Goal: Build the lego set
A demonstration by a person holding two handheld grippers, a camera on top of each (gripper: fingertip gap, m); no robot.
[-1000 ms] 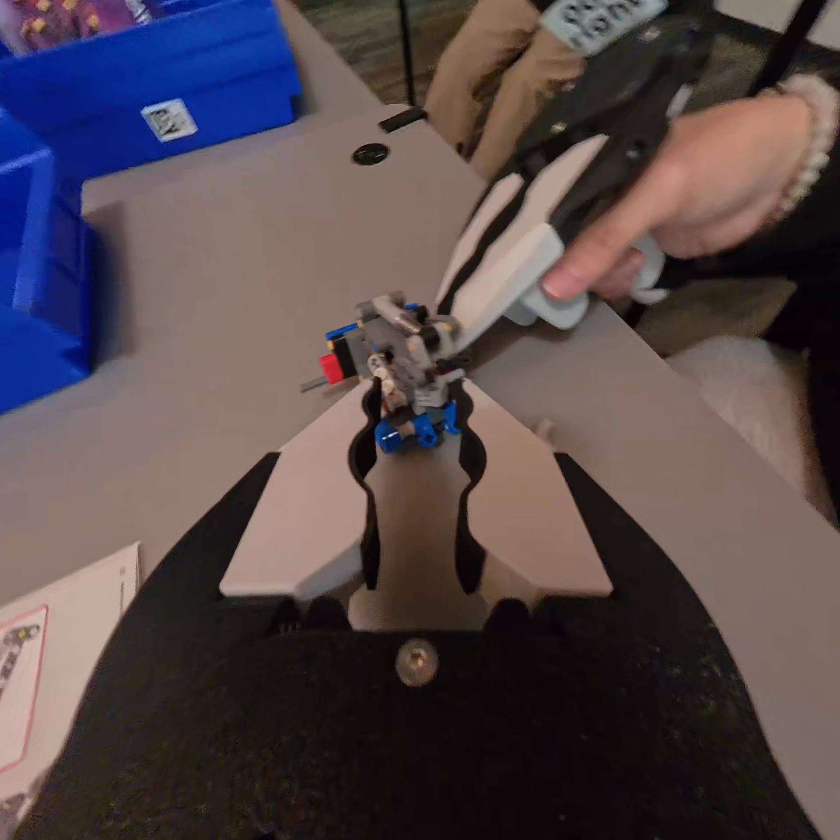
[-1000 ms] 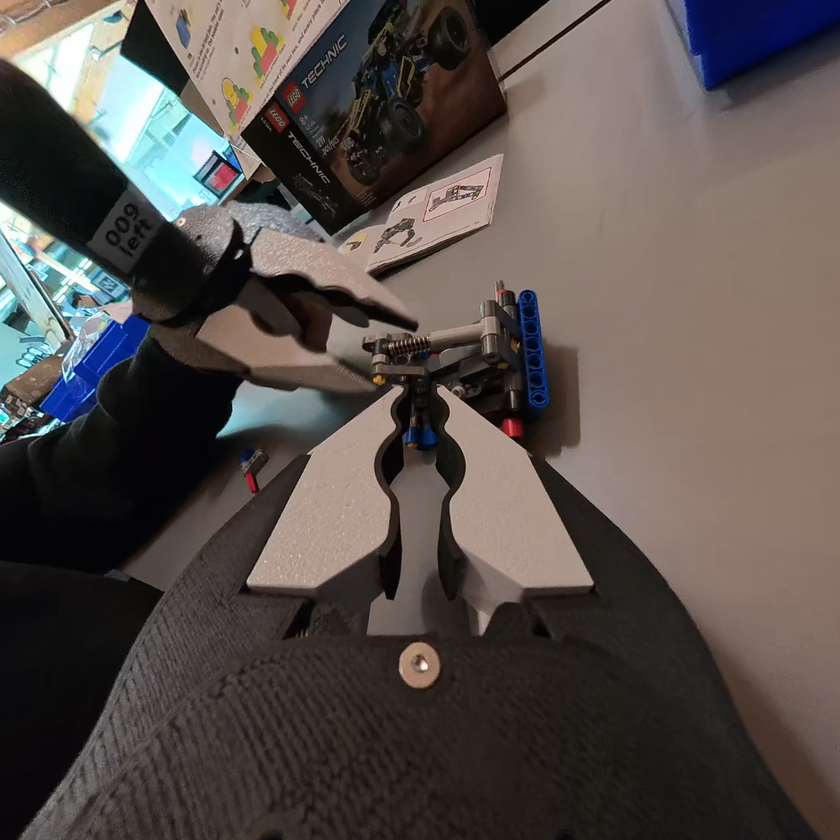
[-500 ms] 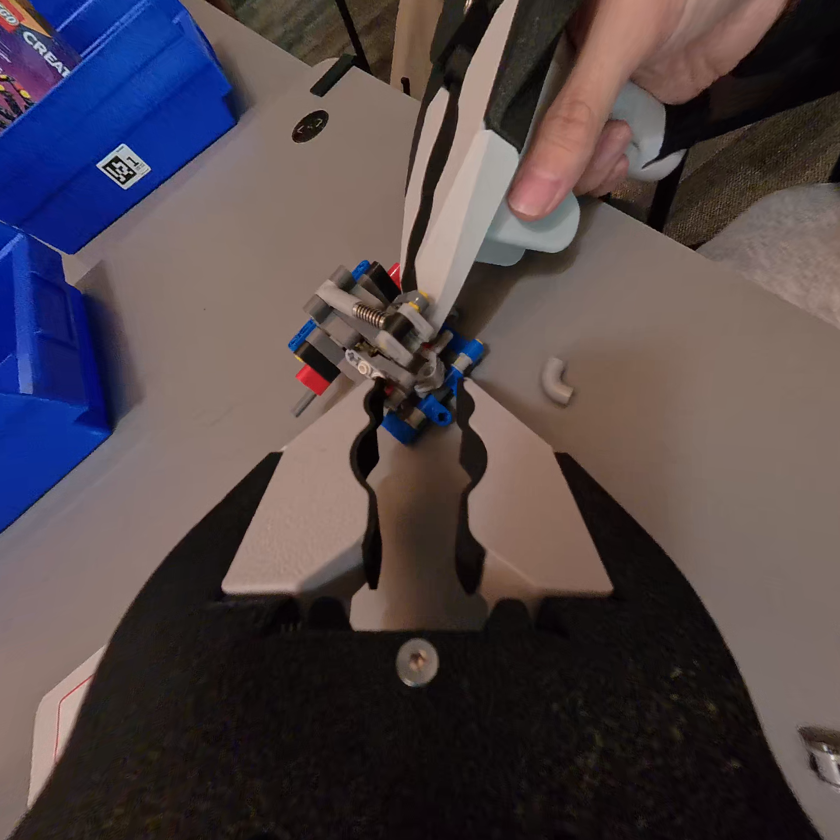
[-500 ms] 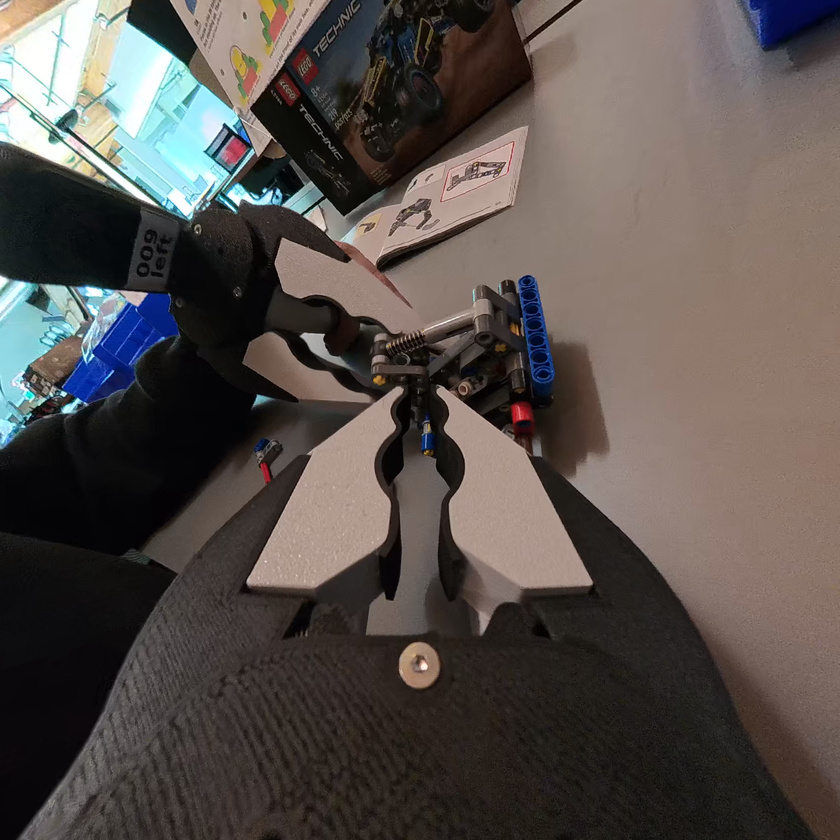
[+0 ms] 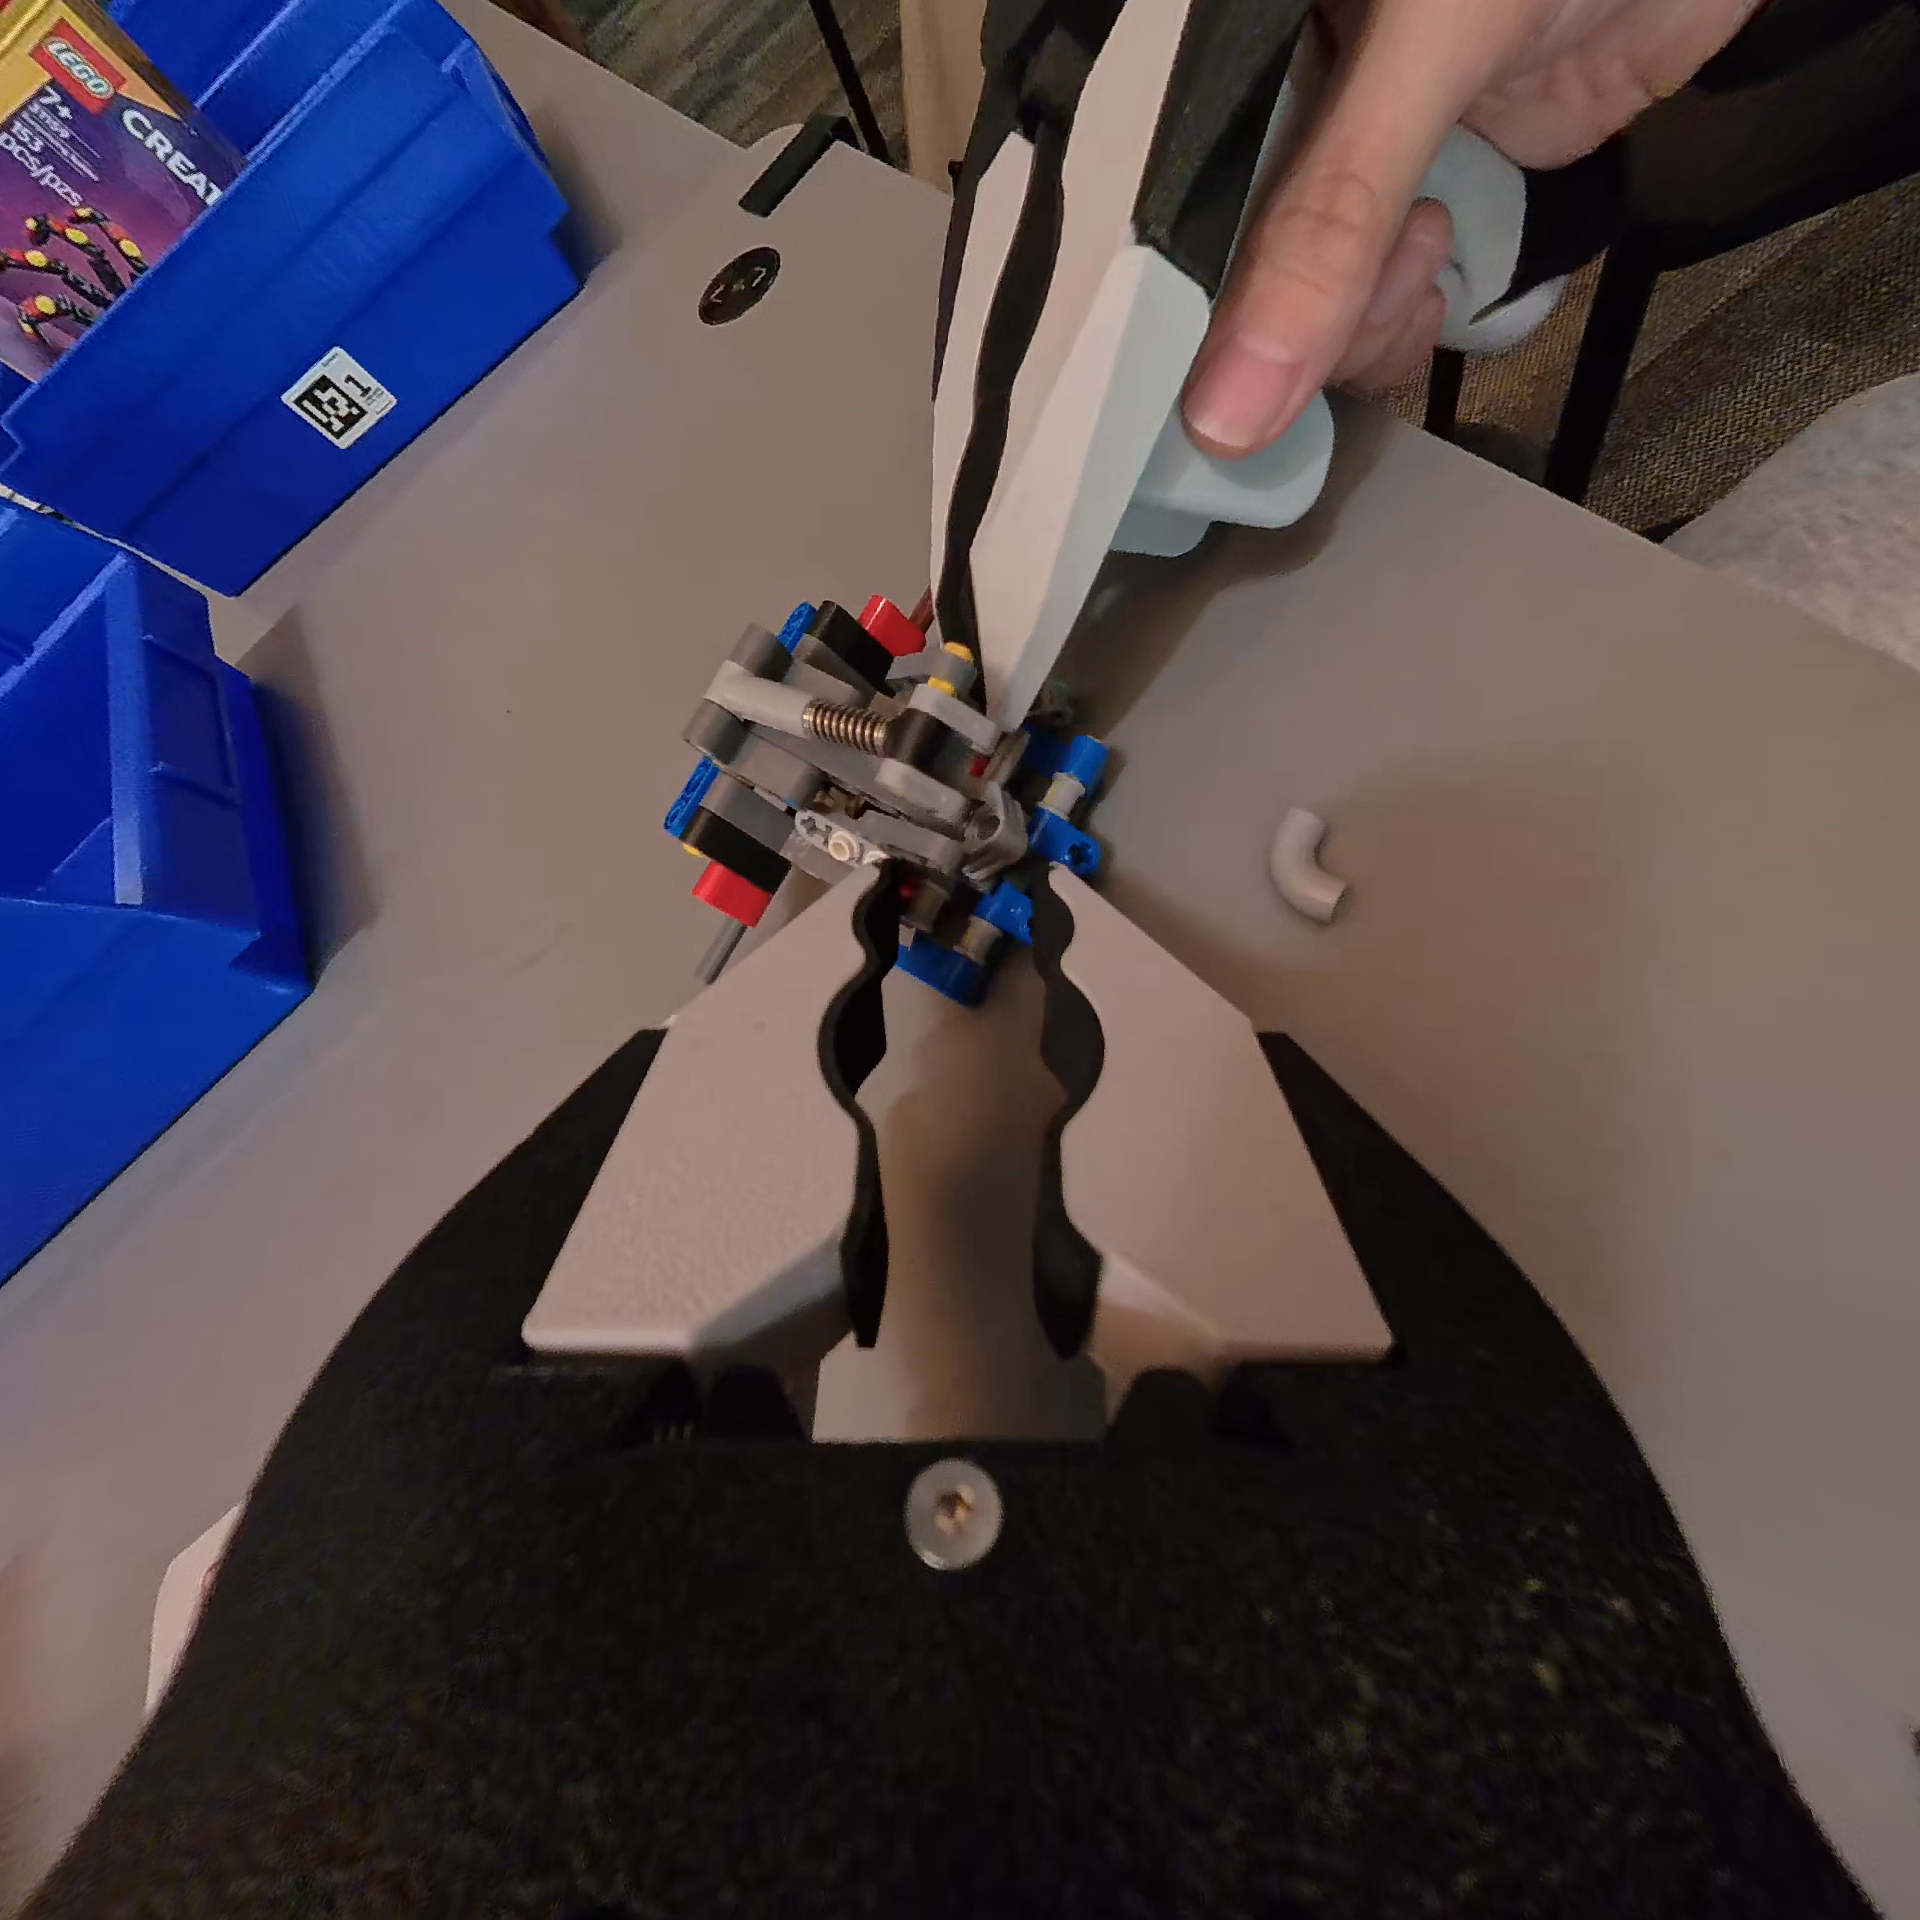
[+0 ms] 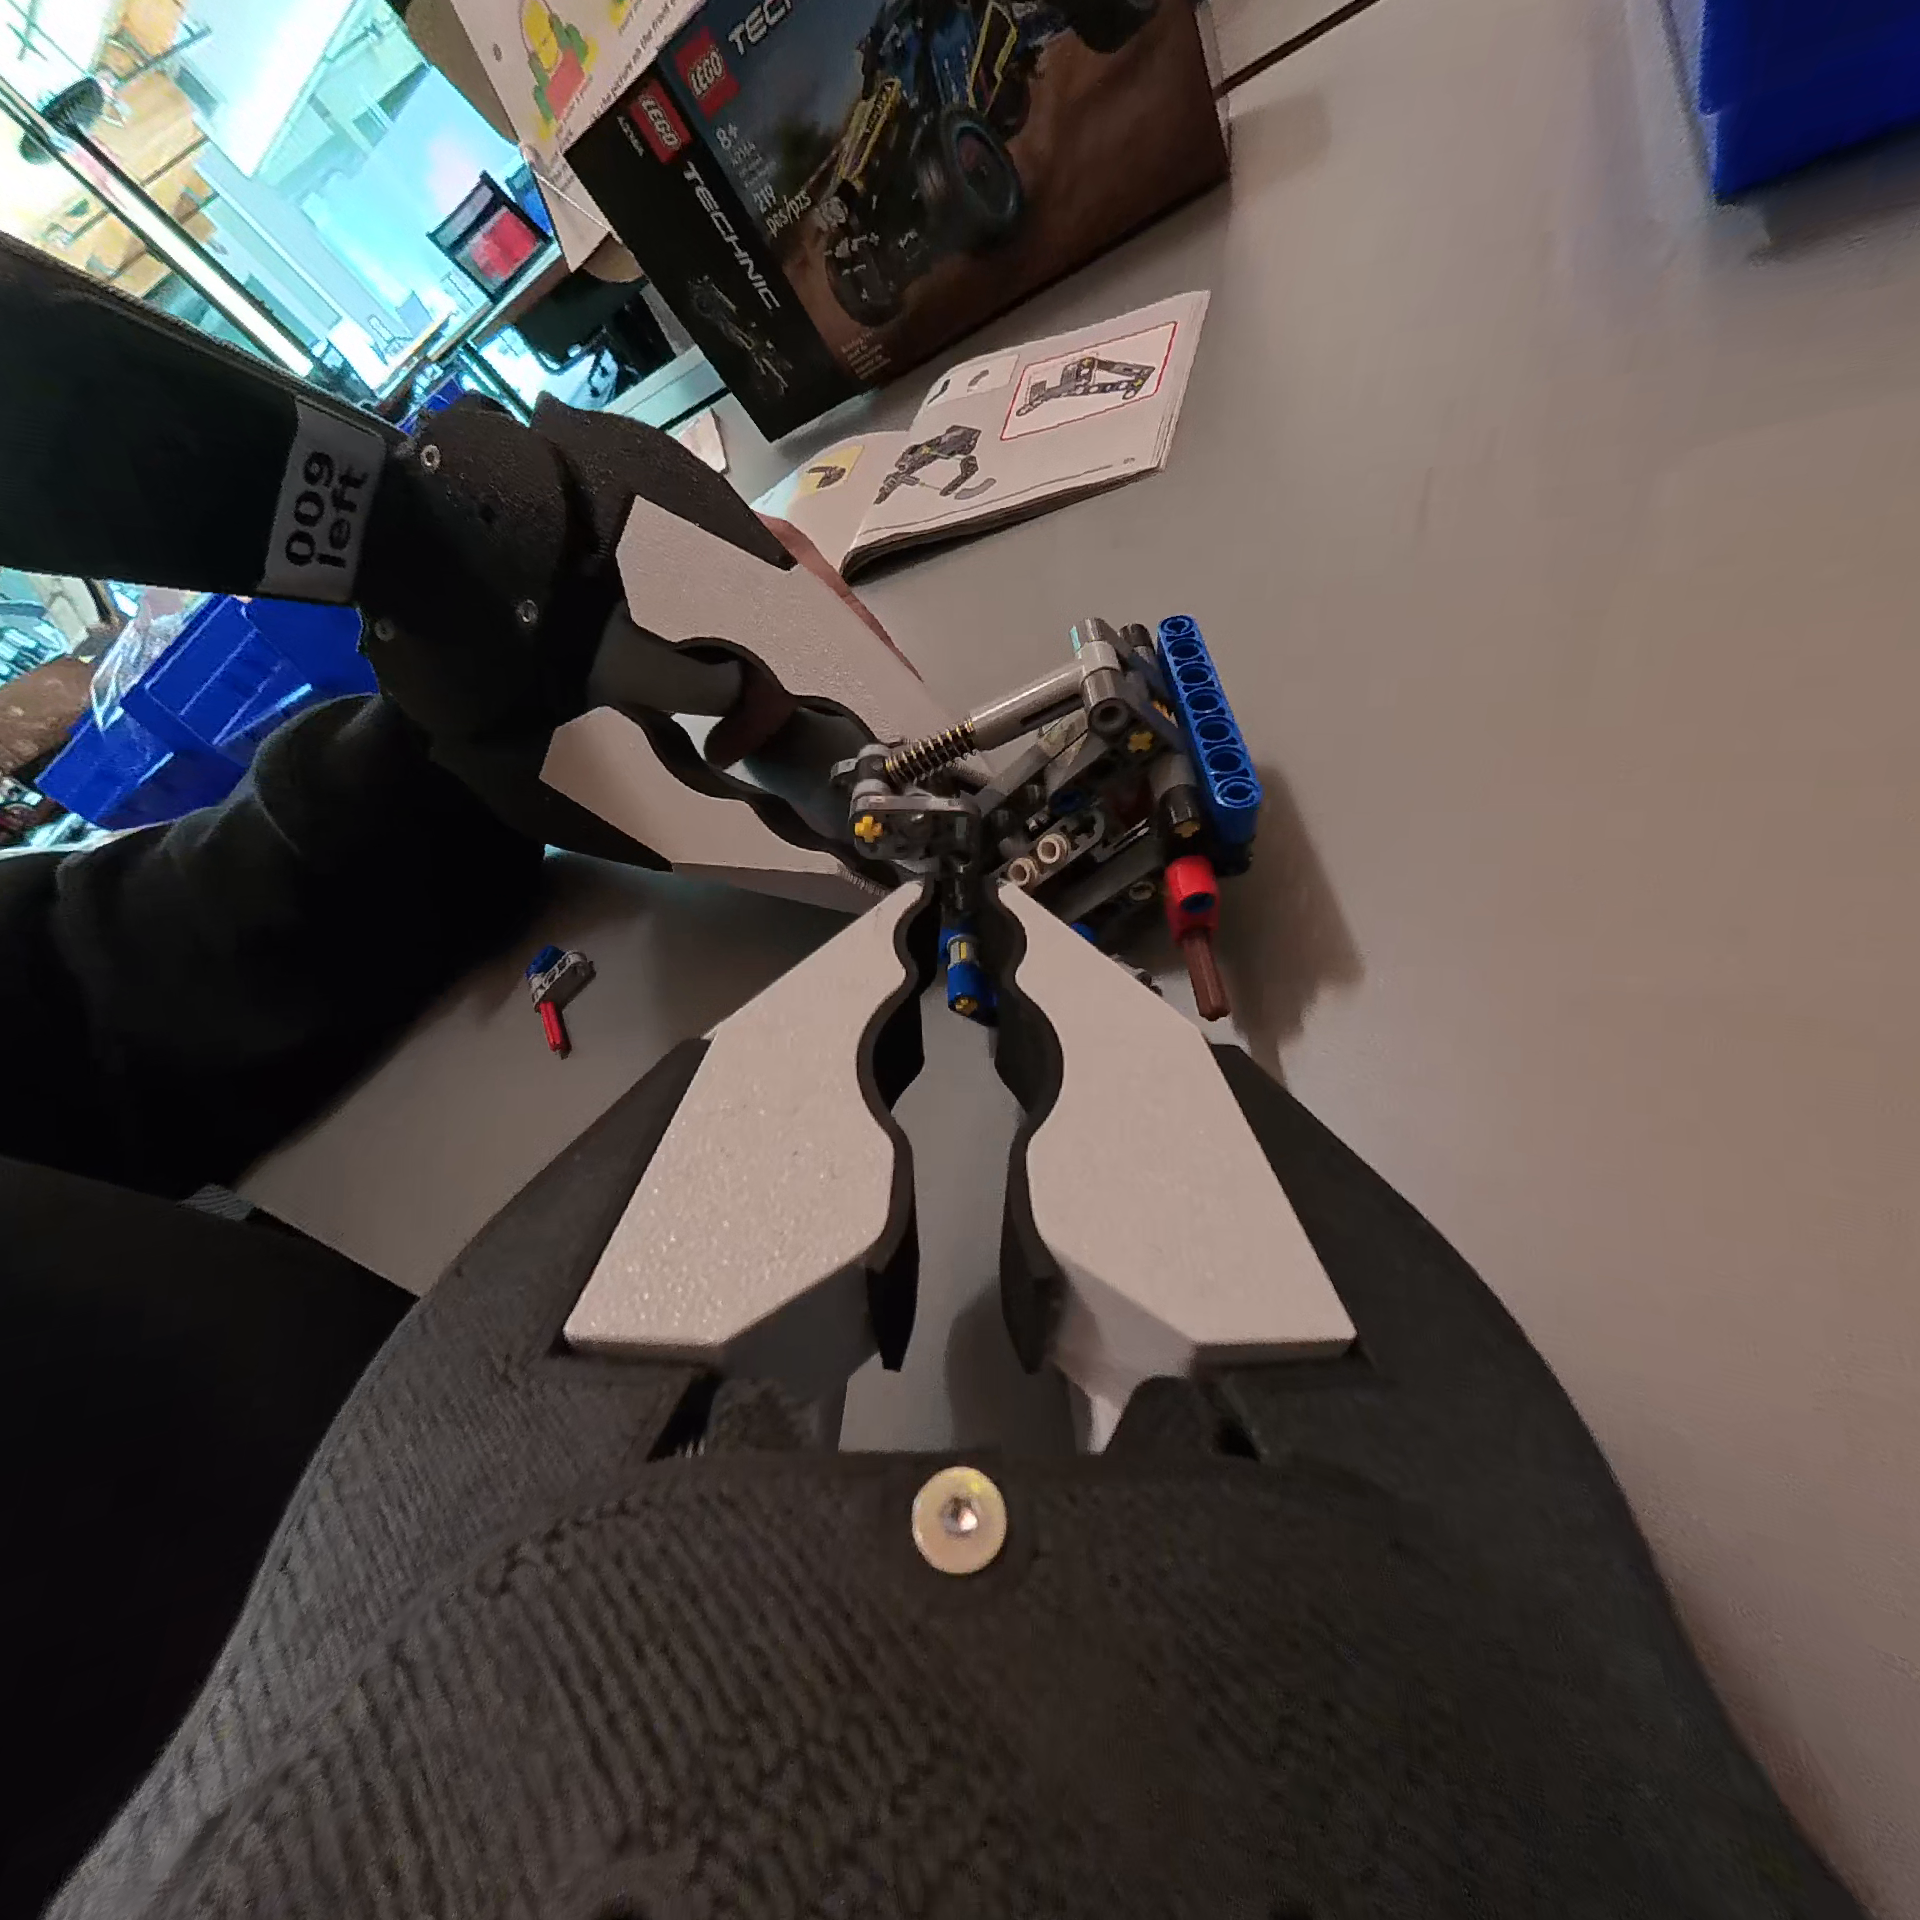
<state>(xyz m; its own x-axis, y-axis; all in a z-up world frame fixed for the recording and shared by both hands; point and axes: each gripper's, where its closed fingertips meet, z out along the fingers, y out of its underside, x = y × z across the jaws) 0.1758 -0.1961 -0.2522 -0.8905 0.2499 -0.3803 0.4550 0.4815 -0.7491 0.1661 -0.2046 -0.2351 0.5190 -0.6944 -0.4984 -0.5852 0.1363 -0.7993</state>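
The left gripper (image 5: pixel 961 894) comes in low over the grey table (image 5: pixel 1558 935), jaws partly open and closed around the blue-and-grey end of a small brick-built assembly (image 5: pixel 873 779). Both fingertips lie against that end; contact on the right pad is less clear than on the left.

The right gripper (image 6: pixel 961 894) meets the same assembly (image 6: pixel 1081 790) from the opposite side. Its jaws are nearly closed, pinching a thin dark part just below the grey link with the yellow cross pin; a blue pin sits between the fingers behind the tips. In the left wrist view the person's hand (image 5: pixel 1382 177) wraps the right gripper's handle, index finger extended along the pale trigger piece.

The assembly rests on the table (spring shock absorber on top, blue perforated beam along the far edge, red bushes at two ends).

Around it: a loose grey elbow piece (image 5: pixel 1307 868), a small blue-and-red pin piece (image 6: pixel 556 987), an open instruction booklet (image 6: pixel 1039 436), a printed toy box (image 6: pixel 894 197), and blue bins (image 5: pixel 312 312), one bearing a square code sticker (image 5: pixel 338 397). A label band encircles the left gripper's body.
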